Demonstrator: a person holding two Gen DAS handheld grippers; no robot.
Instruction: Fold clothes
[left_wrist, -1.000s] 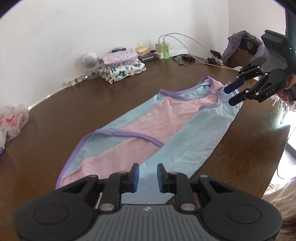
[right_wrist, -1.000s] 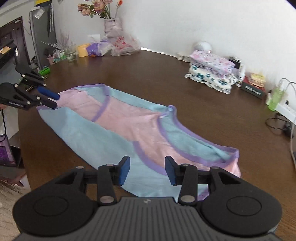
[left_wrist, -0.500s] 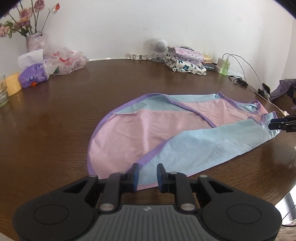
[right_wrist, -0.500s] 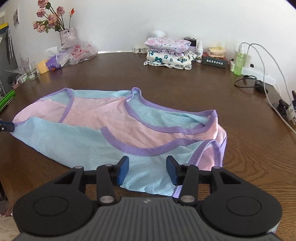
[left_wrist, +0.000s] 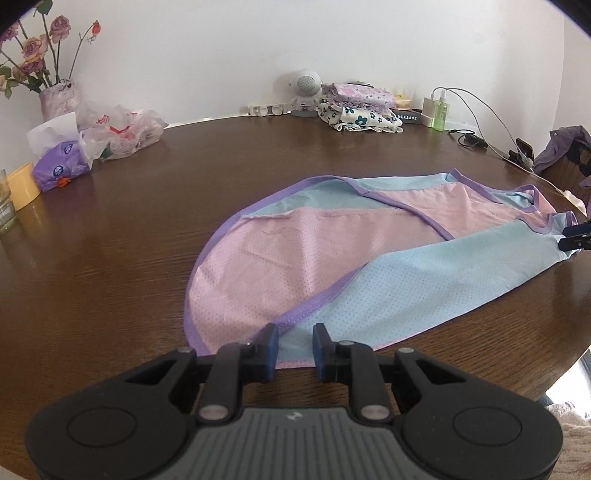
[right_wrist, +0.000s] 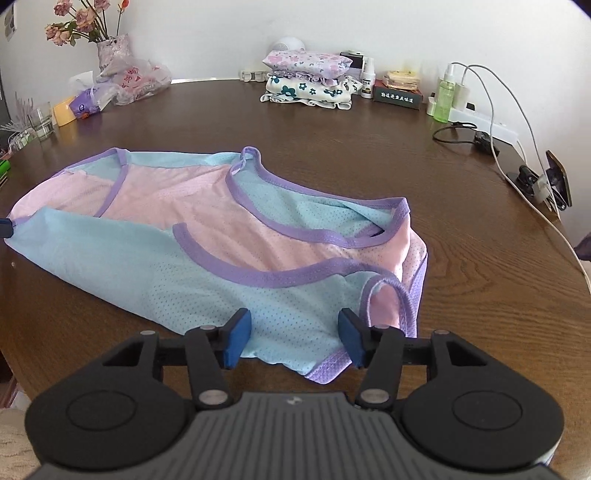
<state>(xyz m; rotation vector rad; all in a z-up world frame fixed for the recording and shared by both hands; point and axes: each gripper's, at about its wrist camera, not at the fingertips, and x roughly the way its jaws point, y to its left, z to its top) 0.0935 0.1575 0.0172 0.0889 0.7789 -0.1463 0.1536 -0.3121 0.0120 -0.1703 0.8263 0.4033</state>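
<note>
The left gripper (left_wrist: 294, 347) has its blue-padded jaws a narrow gap apart, poised over the hem end of the garment (left_wrist: 369, 258); the cloth edge shows in the gap, and the pads do not press on it. The right gripper (right_wrist: 294, 339) has its jaws wider apart, having just been opening, with the blue shoulder fabric and a purple strap loop lying between them, unpinched. In the left wrist view the right gripper's dark tips (left_wrist: 576, 236) appear at the far right edge, at the garment's other end.

The garment is a sleeveless top in pale blue and pink mesh with purple trim, spread lengthwise on a dark brown wooden table (right_wrist: 332, 133), one side panel folded over the middle.

Further back, against the white wall, sits a stack of folded floral clothes (right_wrist: 306, 83), a small white round device (left_wrist: 304, 92), a dark box (right_wrist: 397, 96), a green bottle (right_wrist: 443, 99) and charger cables (right_wrist: 491, 110). At the far left stand a vase of dried roses (right_wrist: 110, 51), crumpled plastic bags (left_wrist: 122, 129), a purple tissue pack (left_wrist: 61, 166), a yellow roll (left_wrist: 23, 181) and a drinking glass (right_wrist: 40, 120)
</note>
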